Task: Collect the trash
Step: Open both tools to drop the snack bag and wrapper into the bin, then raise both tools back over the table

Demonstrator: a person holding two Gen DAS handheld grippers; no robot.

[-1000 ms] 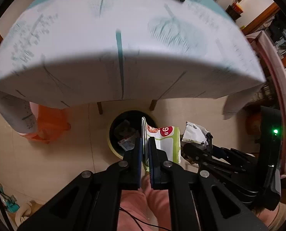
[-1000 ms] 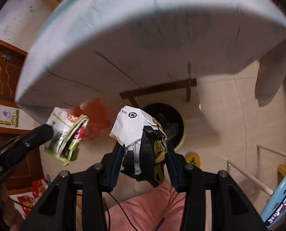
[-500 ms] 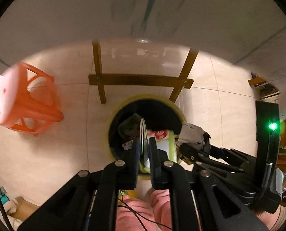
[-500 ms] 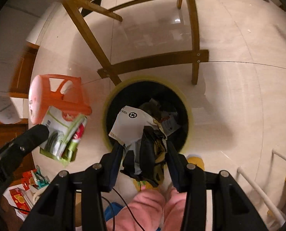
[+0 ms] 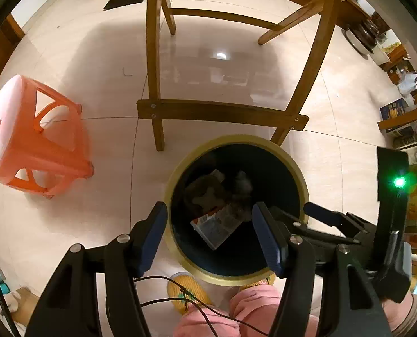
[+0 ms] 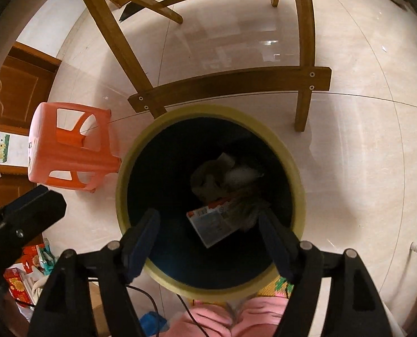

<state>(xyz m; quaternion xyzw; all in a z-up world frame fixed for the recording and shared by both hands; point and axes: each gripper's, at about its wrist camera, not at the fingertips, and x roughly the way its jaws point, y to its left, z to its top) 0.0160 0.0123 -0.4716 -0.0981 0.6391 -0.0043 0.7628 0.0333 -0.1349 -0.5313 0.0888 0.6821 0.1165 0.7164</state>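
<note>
Glossy pale beige floor tiles (image 5: 101, 224) fill both views and mirror a ceiling light at twelve o'clock. A wooden table frame (image 5: 222, 113) stands at twelve o'clock, legs joined by a bolted crossbar, and an orange plastic stool (image 5: 37, 143) sits at nine o'clock. Brown wooden cabinet doors (image 6: 14, 90) line the room's edge at ten o'clock in the right view.
</note>
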